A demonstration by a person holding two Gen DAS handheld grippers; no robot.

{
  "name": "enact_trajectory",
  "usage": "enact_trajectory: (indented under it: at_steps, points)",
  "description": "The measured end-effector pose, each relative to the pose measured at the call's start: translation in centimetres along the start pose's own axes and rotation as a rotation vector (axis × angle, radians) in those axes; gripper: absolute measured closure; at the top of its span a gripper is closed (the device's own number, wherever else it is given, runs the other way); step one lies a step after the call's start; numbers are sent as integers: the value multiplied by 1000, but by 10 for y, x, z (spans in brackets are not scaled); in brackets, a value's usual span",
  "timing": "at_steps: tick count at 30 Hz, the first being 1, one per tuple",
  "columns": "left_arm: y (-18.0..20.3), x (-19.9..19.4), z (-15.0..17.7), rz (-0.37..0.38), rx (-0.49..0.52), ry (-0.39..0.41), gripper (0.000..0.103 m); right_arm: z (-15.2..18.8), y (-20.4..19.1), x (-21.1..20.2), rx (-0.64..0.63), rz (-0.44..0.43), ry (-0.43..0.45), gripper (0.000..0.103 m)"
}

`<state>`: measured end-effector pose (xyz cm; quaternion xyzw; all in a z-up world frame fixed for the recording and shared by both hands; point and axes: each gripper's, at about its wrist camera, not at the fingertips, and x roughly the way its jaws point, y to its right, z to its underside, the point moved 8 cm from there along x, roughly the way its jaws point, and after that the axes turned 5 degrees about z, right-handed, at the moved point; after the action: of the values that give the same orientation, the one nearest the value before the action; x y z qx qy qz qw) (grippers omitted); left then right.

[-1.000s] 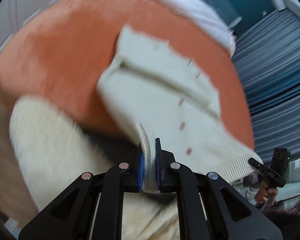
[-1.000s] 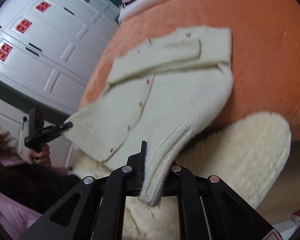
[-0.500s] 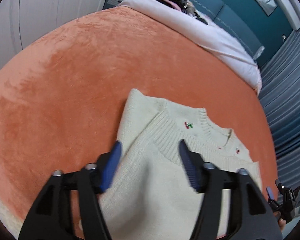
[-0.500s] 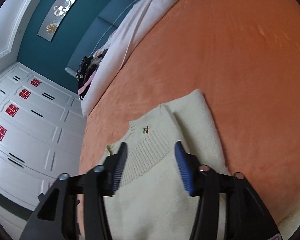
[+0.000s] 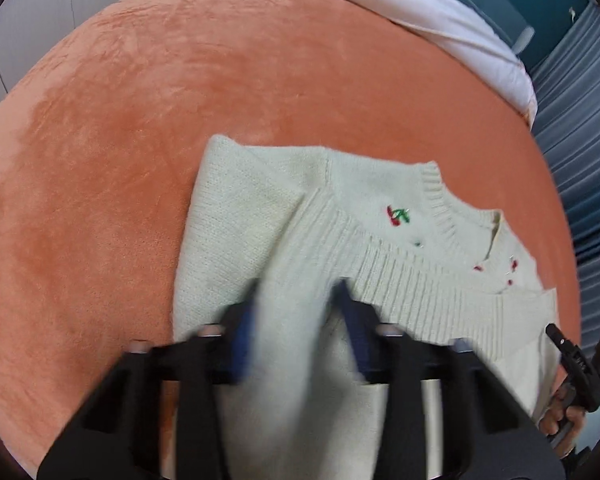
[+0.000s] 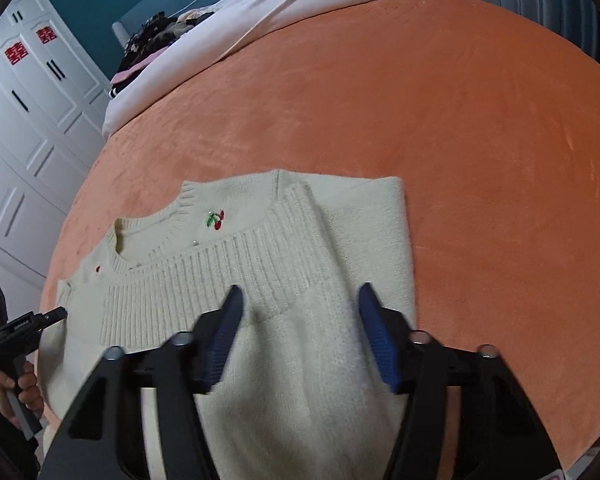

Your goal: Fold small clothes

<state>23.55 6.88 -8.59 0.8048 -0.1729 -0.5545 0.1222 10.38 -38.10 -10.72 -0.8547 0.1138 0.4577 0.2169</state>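
A small cream knit cardigan with a red cherry motif lies folded on the orange blanket. Its ribbed bottom hem rests across the chest just below the neckline. My left gripper is open and empty over the left part of the fold; its fingers are blurred. In the right wrist view the cardigan fills the near middle, and my right gripper is open and empty above its right part. The right gripper also shows at the edge of the left wrist view.
The orange blanket covers the bed. A white duvet and a pile of dark clothes lie at the far end. White wardrobe doors stand on the left, blue-grey curtains on the right.
Both grippers carried the hem up over the cardigan, laid it near the neckline and opened. Since half a second ago they have stayed open and drawn back slightly.
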Motion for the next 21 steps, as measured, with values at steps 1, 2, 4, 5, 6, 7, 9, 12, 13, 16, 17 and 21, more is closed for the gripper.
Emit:
enact_trajectory:
  at_steps: [1,2,4,5,6,7,9,12,13,16,17,21]
  points:
    - [2,-6,-1,14,-7,15,92,5,-1,-2,-16,-6,-15,94]
    - [6,-18,-4,32,-10,52,93,3,-5,-8,-17,-17,2,95]
    - [17,-47,-14,76,6,124,93,-6,-19,-36,-13,-85,82,95]
    - [23,-61,-20,93,17,155,93,-14,-24,-54,-10,-117,124,95]
    - [29,-75,-28,109,26,184,93,-25,-30,-75,0,-160,175,95]
    - [33,-85,-38,110,32,215,93,-35,-34,-90,6,-187,215,96]
    - [32,-96,-58,96,26,258,93,-59,-34,-113,19,-199,295,96]
    - [19,-71,-76,90,-28,227,93,-77,-13,-95,78,-178,290,96]
    - [15,-54,-76,73,-38,189,93,-75,-2,-73,102,-159,246,96]
    - [-4,8,-55,-35,-48,49,93,-50,13,8,125,-42,69,96]
    - [-13,23,-45,-53,-70,24,93,-37,18,29,120,-1,17,96]
    - [-20,25,-38,-19,-84,73,91,-25,29,40,187,-30,13,97]
